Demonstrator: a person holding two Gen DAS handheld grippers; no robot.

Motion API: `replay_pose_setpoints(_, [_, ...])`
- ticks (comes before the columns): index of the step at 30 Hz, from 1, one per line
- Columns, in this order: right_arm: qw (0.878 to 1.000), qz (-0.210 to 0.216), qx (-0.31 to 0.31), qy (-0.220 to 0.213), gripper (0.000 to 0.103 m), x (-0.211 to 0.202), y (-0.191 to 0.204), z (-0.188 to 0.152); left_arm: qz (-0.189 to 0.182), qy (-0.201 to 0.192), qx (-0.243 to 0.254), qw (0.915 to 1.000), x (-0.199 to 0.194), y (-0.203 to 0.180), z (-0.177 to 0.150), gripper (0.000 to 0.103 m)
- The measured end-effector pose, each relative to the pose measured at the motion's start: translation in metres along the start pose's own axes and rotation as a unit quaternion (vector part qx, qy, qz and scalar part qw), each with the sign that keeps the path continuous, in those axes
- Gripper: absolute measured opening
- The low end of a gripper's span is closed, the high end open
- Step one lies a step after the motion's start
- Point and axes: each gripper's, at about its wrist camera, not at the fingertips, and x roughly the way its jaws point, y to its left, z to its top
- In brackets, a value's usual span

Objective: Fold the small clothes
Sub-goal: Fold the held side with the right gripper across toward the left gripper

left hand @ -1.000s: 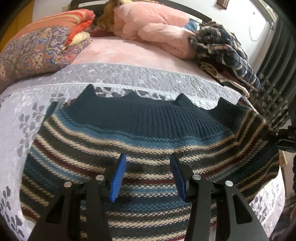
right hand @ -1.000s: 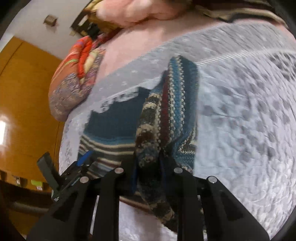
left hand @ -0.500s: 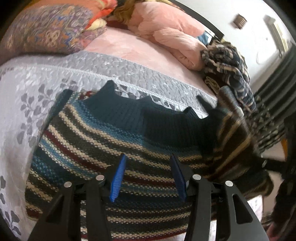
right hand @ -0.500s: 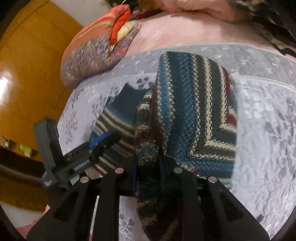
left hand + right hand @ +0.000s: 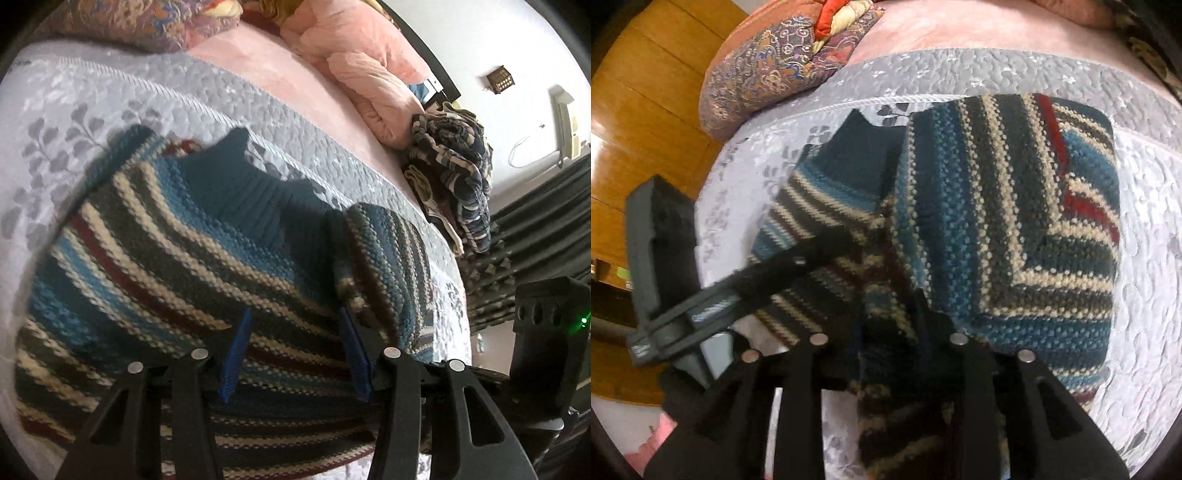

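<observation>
Right gripper (image 5: 890,325) pinches a fold of the striped knit sweater (image 5: 1008,221) between its fingers; the pads are hidden in the wool, and the jaws are drawn close on the cloth. The gripped edge bunches at the fingers and trails down between them. Ahead and to the right of this gripper, a turned-over flap of the sweater lies flat on top of the rest, its stripes running at an angle to those beneath. To the left, the dark ribbed neck part shows from under the flap.

Left gripper (image 5: 293,354) hangs over the lower body of the sweater (image 5: 166,266), jaws spread, blue pads (image 5: 236,354) apart with nothing between them. Contact with the knit cannot be told. In the right wrist view it (image 5: 812,243) sits just left of the right gripper, over the striped cloth, somewhat blurred.

Sweater rests on a grey floral quilt (image 5: 110,99) covering the bed. Beyond the quilt, a pink sheet (image 5: 251,62). Far ahead and left, patterned cushions (image 5: 775,70). Ahead and right of the left gripper, a pink duvet (image 5: 362,62) and a pile of checked clothes (image 5: 454,170). Wooden panelling (image 5: 635,122) at far left in the right wrist view.
</observation>
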Motion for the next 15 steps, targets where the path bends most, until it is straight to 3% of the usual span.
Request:
replay_pose_setpoints(4, [0.997,0.073,0.024,0.005,0.032,-0.02,-0.005,-0.003,-0.024,0.008,-0.006,0.9997,0.007,-0.004,-0.001,0.049])
replay_pose_setpoints(10, [0.998,0.027,0.045,-0.044,0.034,-0.066,-0.043,-0.015,-0.051,0.021,-0.018,0.9983,0.02,-0.008,-0.001,0.049])
replay_pose_setpoints(15, [0.995,0.007,0.086,-0.042,0.034,-0.064,-0.089,-0.039,-0.085,0.021,-0.031,0.9957,0.028,-0.01,-0.003,0.049])
